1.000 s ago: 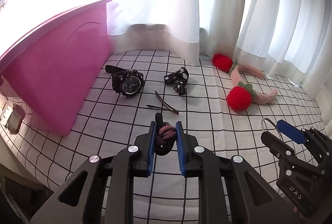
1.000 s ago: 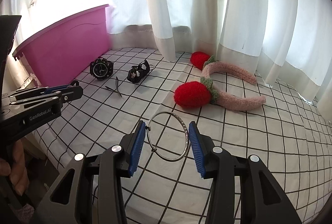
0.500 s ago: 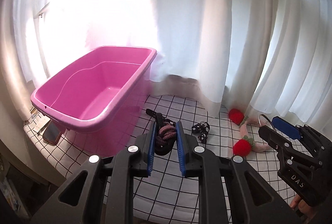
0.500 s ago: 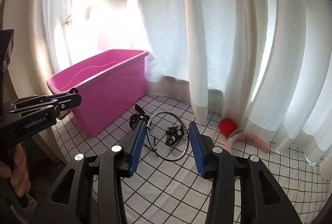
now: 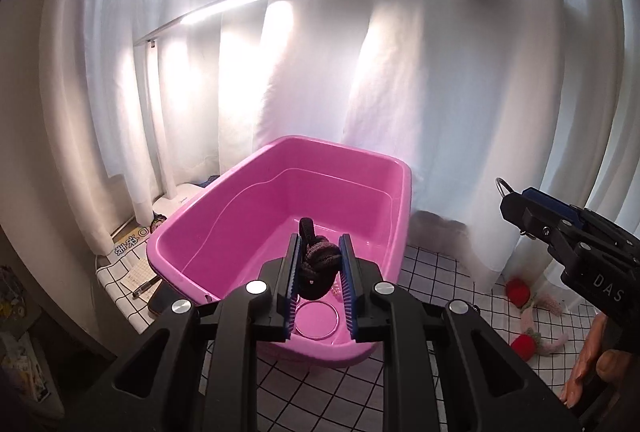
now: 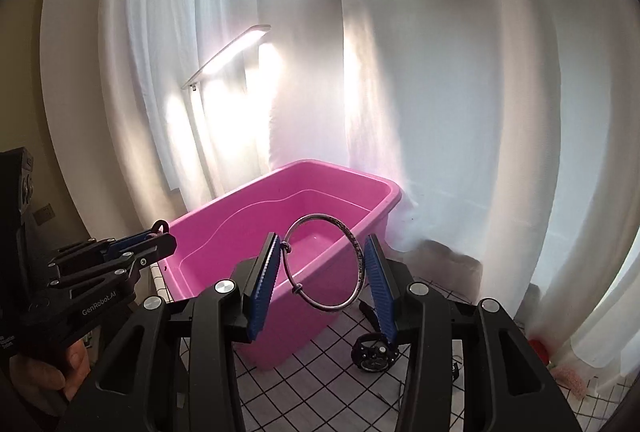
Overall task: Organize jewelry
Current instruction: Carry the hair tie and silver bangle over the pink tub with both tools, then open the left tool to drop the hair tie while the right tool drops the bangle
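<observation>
My left gripper [image 5: 319, 250] is shut on a dark braided bracelet [image 5: 316, 266] and hangs over the near end of the pink tub [image 5: 403, 188]. On the tub's floor lie a thin bangle [image 5: 301, 328] and some small pale beads [image 5: 337, 288]. My right gripper [image 6: 324, 252] is shut on a silver bangle [image 6: 320, 217], which stands upright between the blue pads, above the tub's [image 6: 384, 188] near corner. Each gripper shows at the edge of the other view: the right one [image 5: 520, 208] and the left one [image 6: 160, 238].
A lit white desk lamp [image 5: 224, 4] stands behind the tub against white curtains [image 5: 440, 72]. On the checked cloth lie a black watch [image 6: 374, 350], a strawberry headband [image 5: 526, 344], and a phone [image 5: 160, 302] left of the tub.
Both grippers have risen from the checked cloth and swung left toward the tub, each keeping its piece. The views now look down into the tub instead of at its side.
</observation>
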`<state>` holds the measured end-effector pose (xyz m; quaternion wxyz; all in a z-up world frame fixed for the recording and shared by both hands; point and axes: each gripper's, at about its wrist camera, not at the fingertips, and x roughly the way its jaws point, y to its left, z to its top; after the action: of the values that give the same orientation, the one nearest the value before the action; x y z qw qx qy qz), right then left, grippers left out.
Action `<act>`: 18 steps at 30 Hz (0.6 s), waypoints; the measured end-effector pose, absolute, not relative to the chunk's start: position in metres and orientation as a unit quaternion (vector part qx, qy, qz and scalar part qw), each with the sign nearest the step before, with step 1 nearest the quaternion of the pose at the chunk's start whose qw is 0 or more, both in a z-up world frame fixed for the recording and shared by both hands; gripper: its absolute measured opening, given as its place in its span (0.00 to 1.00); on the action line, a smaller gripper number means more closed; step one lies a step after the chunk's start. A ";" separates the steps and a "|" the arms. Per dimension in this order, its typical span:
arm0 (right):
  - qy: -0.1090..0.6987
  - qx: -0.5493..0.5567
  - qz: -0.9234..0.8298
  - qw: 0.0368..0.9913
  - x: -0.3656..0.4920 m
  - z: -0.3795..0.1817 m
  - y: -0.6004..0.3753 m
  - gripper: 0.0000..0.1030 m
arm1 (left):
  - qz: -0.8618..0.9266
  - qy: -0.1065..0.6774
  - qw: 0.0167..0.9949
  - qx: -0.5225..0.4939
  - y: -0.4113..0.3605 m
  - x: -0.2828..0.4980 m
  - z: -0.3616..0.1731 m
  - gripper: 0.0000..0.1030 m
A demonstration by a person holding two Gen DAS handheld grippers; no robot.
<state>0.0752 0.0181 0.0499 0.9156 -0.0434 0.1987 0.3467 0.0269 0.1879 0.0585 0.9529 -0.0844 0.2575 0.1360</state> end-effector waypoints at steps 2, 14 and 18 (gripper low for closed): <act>0.206 -0.044 0.357 0.910 0.090 0.054 0.038 0.41 | 0.142 0.258 0.952 -0.088 0.203 0.036 0.057 0.18; 0.319 -0.086 0.377 0.866 0.193 0.028 0.149 0.41 | 0.138 0.342 0.919 -0.136 0.287 0.125 0.027 0.18; 0.378 -0.107 0.371 0.842 0.224 0.007 0.176 0.41 | 0.126 0.404 0.890 -0.168 0.308 0.150 0.004 0.18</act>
<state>0.2238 0.1762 0.0070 0.8417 -0.1067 0.3779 0.3705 0.1498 0.3078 0.0037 0.8904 -0.1679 0.4037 0.1263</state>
